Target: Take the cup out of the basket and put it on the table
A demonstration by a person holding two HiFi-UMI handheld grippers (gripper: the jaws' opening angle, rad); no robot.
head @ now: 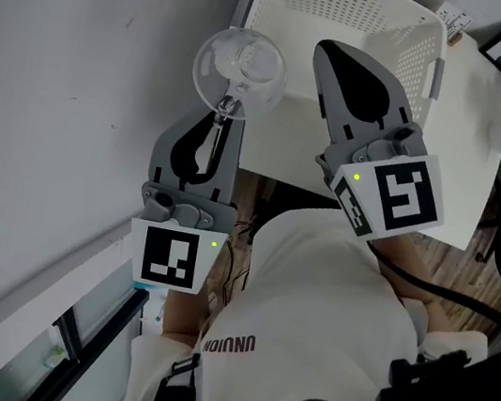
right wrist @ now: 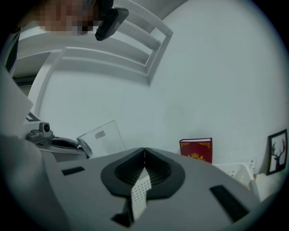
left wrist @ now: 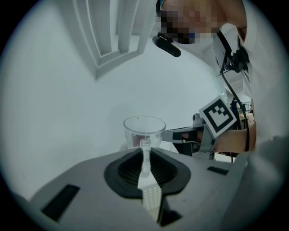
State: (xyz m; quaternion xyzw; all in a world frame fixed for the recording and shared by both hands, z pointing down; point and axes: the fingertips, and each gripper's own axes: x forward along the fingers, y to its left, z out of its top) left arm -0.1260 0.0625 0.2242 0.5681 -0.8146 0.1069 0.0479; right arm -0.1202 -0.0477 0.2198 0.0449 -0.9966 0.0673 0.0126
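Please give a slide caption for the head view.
Left gripper holds a clear cup by its handle near the white basket.

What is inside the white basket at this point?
Only bare perforated walls and floor show in the basket; the right gripper covers part of its near side. The clear cup hangs outside, in the left gripper.

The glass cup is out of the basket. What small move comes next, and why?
Probably swing the cup over the bare table and lower it: the left gripper pinches its handle, holding it in the air beside the basket, not yet set down.
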